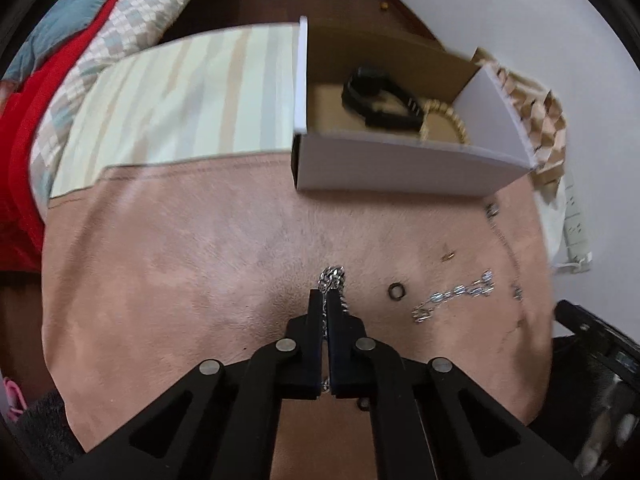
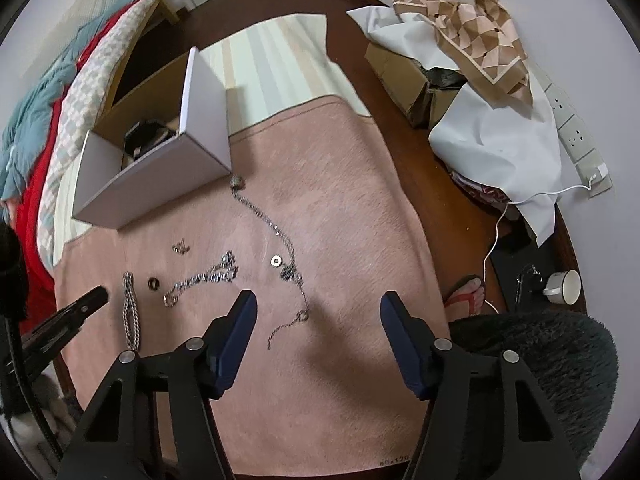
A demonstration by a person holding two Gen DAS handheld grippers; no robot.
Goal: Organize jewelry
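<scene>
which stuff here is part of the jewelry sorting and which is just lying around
Part of the job:
- rope chain pinched in the left tongs
- white box
- silver link chain
- thin long necklace
- dark ring
- right tongs, open

Just lying about:
- power strip
- cup
- checkered cloth
- bedding

The pink mat (image 1: pixel 180 280) is viewed from low and close by the left wrist camera, faced toward the far white box (image 1: pixel 400 160). From higher up, further right, the same mat (image 2: pixel 340 200) and box (image 2: pixel 160 168) are seen.
</scene>
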